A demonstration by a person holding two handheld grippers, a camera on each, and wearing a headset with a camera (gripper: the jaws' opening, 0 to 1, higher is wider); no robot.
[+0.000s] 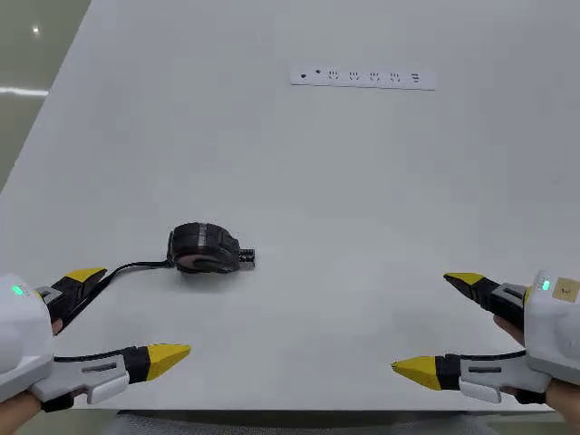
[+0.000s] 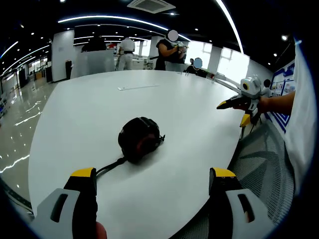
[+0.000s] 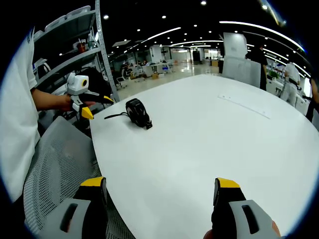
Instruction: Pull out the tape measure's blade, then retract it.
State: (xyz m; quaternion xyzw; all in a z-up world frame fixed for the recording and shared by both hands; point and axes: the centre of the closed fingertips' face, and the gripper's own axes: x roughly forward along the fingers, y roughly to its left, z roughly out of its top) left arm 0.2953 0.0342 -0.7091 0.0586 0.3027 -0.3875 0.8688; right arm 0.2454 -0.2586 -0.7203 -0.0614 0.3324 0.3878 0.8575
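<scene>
A black tape measure (image 1: pixel 205 248) with a reddish side and a black wrist strap lies on the white table (image 1: pixel 326 181), left of centre; its blade is wound in, with the hook tip at its right end. My left gripper (image 1: pixel 136 317) is open at the near left edge, a little short of the tape measure (image 2: pixel 140 138). My right gripper (image 1: pixel 444 324) is open at the near right edge, far from the tape measure (image 3: pixel 138 111). Each gripper holds nothing.
A white power strip (image 1: pixel 362 78) lies flat at the far side of the table. A mesh chair (image 3: pixel 55 164) stands at the near edge. People stand beyond the far end of the table (image 2: pixel 124 50). Shelving (image 3: pixel 65 45) rises behind the left side.
</scene>
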